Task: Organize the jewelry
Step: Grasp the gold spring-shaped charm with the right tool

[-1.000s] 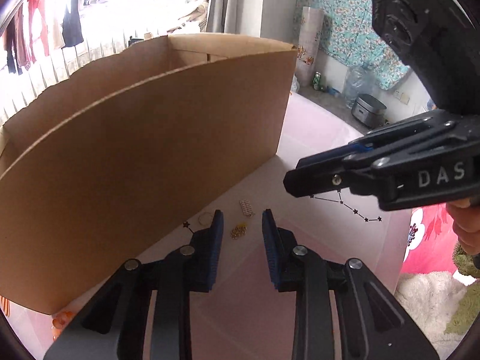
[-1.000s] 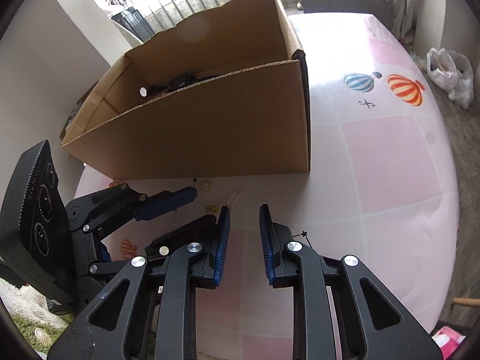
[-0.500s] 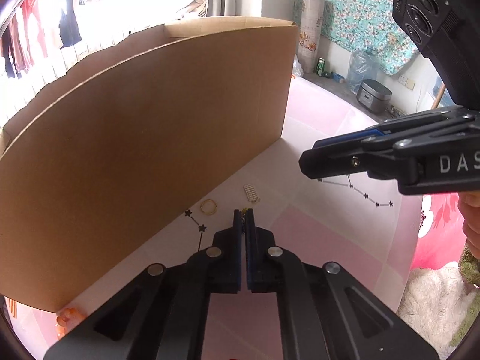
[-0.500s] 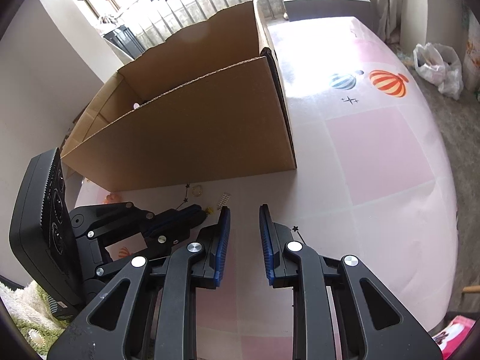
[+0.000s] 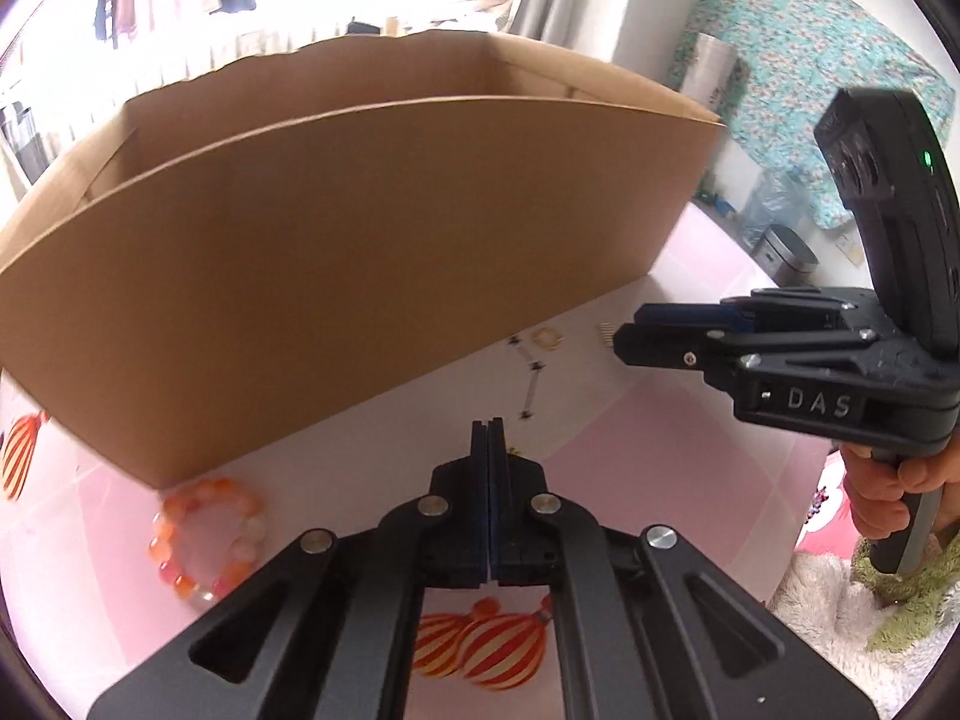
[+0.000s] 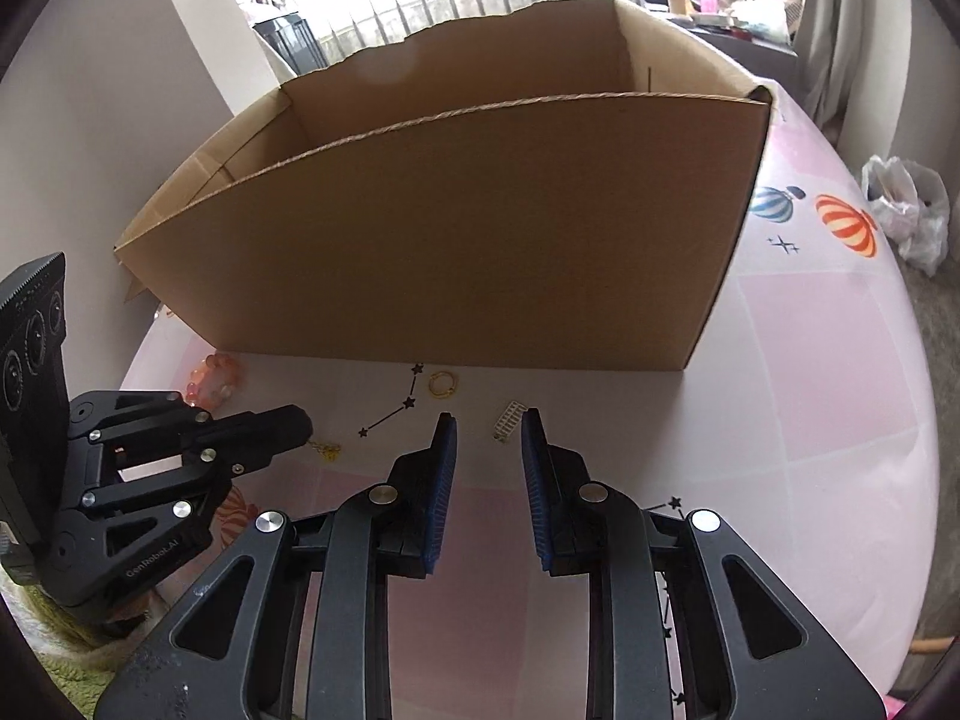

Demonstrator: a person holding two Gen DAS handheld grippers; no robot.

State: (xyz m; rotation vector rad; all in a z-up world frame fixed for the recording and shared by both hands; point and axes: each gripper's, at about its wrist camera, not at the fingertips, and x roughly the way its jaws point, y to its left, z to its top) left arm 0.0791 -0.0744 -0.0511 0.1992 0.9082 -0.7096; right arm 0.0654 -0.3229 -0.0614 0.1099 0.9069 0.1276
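My left gripper is shut on a small gold chain piece, which hangs from its tip above the table. A gold ring and a small gold bar piece lie on the table in front of the cardboard box. My right gripper is open, its tips on either side of the bar piece and just short of it. It also shows in the left wrist view. An orange bead bracelet lies by the box's left corner.
The tall open cardboard box stands right behind the jewelry. The pink patterned tablecloth stretches to the right. A plastic bag lies on the floor at far right. A fluffy rug lies off the table edge.
My left gripper closed on the gold chain piece and pulled back and up with it. My right gripper moved forward toward the bar piece, still open.
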